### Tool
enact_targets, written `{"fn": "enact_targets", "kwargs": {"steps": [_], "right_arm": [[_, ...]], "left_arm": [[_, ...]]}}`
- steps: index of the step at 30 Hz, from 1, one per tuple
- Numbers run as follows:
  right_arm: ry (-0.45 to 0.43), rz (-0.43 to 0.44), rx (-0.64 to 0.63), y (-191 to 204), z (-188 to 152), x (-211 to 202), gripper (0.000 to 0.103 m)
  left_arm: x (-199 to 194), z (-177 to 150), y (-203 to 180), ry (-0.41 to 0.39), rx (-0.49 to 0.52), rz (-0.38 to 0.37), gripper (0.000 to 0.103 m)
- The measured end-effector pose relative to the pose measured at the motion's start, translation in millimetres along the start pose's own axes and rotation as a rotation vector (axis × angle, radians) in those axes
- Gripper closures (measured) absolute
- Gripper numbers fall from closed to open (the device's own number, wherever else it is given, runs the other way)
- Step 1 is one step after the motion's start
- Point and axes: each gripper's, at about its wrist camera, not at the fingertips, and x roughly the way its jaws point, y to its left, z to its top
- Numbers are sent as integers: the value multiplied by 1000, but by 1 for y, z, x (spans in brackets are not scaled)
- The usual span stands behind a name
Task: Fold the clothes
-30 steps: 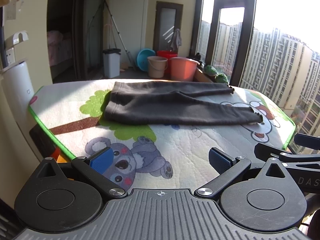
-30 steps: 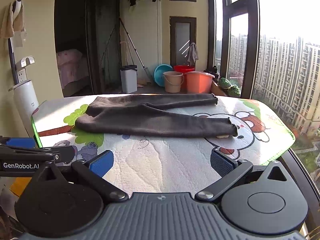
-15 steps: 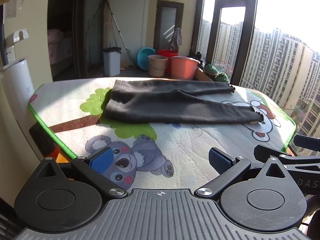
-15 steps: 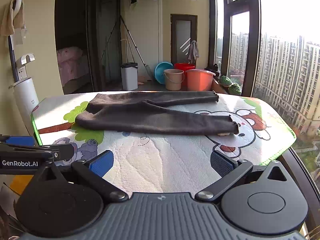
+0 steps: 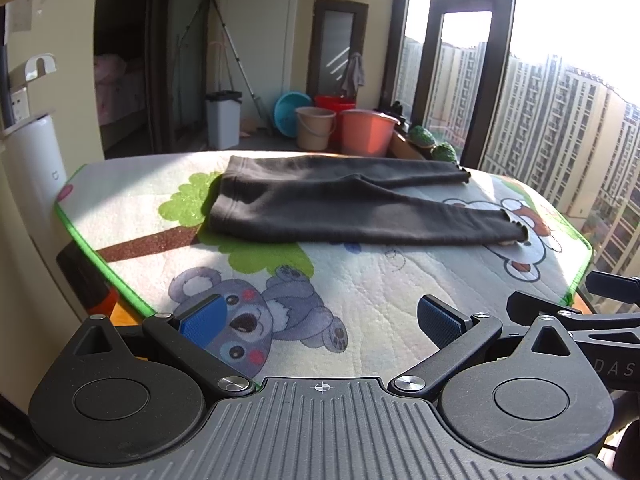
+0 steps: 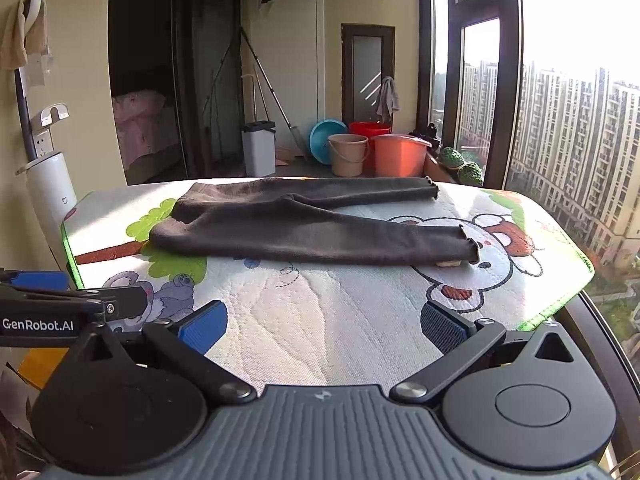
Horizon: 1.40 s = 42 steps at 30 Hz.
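One cartoon-printed mat covers the table, edged in green, with a koala drawn at its near left and a tree toward its far left. Dark grey trousers lie flat across the mat's far half, waistband to the left and both legs stretching right, the near leg's frilled cuff resting on a bear drawing. Nearest of all, the left gripper and right gripper hover side by side over the mat's near edge, well apart from the trousers, each with its blue-padded jaws spread wide and holding nothing.
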Motion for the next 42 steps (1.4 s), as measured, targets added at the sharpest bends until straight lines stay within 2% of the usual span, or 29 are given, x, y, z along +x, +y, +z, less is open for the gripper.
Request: {"fn": "enact_targets", "kwargs": {"steps": [10, 19, 23, 29, 36, 39, 42], "right_arm": [[26, -24, 2, -8, 1, 23, 0], [103, -42, 41, -27, 5, 77, 0], [130, -47, -8, -25, 15, 102, 0], [120, -42, -38, -29, 41, 138, 0], [83, -26, 33, -42, 77, 210, 0], [68, -28, 58, -47, 91, 241, 0], [86, -77, 50, -49, 96, 275, 0]], "left_arm": [[26, 7, 1, 25, 17, -11, 0], [84, 22, 14, 96, 15, -17, 0], [113, 30, 19, 138, -1, -45, 0], [142, 56, 34, 116, -19, -60, 0], [197, 84, 50, -4, -56, -30, 0], [221, 86, 51, 21, -69, -38, 0], [236, 76, 52, 51, -75, -61, 0]]}}
